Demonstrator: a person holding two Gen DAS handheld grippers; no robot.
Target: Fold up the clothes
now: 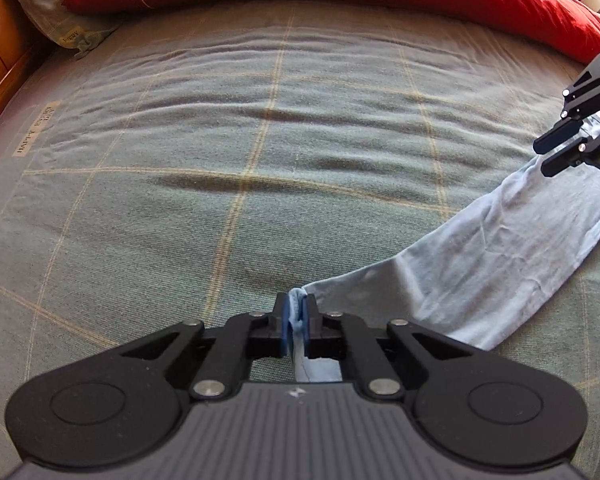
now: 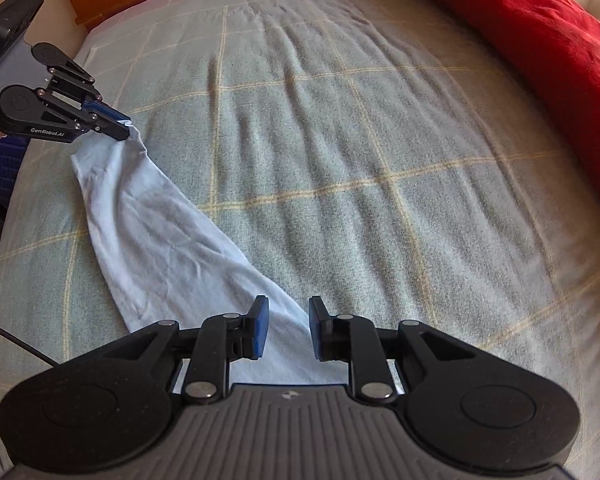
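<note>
— On the bed (image 2: 340,160), across the checked green cover, we are looking at one light-blue garment (image 2: 156,232) lying stretched out as a long, narrow strip, near the bed's edge and well apart from the red pillow (image 2: 532,40).

— Who is holding it right now?

— Our left gripper (image 1: 296,316) is clenching a bunched corner of the cloth between its blue pads; its jaws are pressed tight on the fabric. Our right gripper (image 2: 287,328) is hovering over the opposite end with its jaws standing apart, pads touching nothing, the cloth passing underneath them.

— How are we expecting it to behave?

— We are judging it thin, soft and very light, probably a jersey knit. It is wrinkling easily and sagging wherever it is not supported, so it is likely to drape and twist rather than hold any shape. It seems neither fragile nor slippery; the pads should bite well.

— Where should we be taking hold?

— At the free end beneath the right jaws, we are thinking: pinching an edge or corner through both layers, opposite the left grip, so the strip is kept taut between our two hands for a clean fold.
</note>
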